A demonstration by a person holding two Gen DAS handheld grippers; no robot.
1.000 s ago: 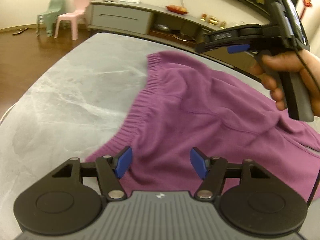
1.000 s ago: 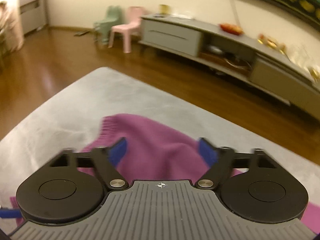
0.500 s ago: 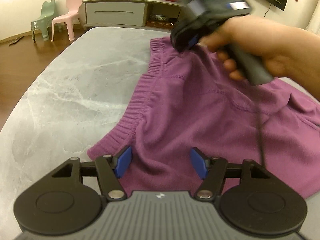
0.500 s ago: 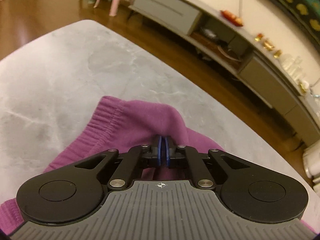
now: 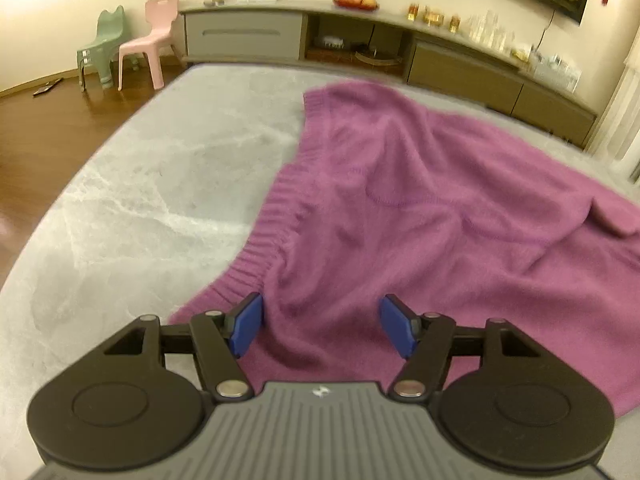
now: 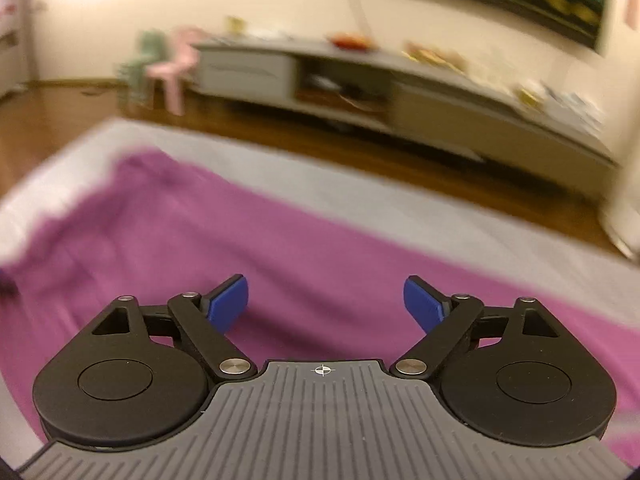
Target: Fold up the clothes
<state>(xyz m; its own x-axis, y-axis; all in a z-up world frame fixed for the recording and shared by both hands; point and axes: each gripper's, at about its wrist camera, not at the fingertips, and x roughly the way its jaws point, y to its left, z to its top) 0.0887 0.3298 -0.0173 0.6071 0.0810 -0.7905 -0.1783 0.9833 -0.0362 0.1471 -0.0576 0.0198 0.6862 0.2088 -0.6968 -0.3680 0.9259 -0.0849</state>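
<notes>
A purple knit sweater point(image 5: 400, 208) lies spread on the grey marble table point(image 5: 140, 200), its ribbed hem running along the left side. My left gripper point(image 5: 322, 328) stands open over the near corner of the hem, its blue pads either side of a raised fold. In the right wrist view the sweater point(image 6: 280, 256) stretches across the table under my right gripper point(image 6: 326, 304), which is open with nothing between its pads. This view is blurred by motion.
Beyond the table's far edge runs a long grey sideboard point(image 5: 360, 40) with small items on top. A green chair point(image 5: 100, 48) and a pink chair point(image 5: 148, 40) stand on the wooden floor at the left.
My right gripper was shut on the sweater's far hem corner; it has let go, opened and pulled back out of the left wrist view. The far corner now lies flatter.
</notes>
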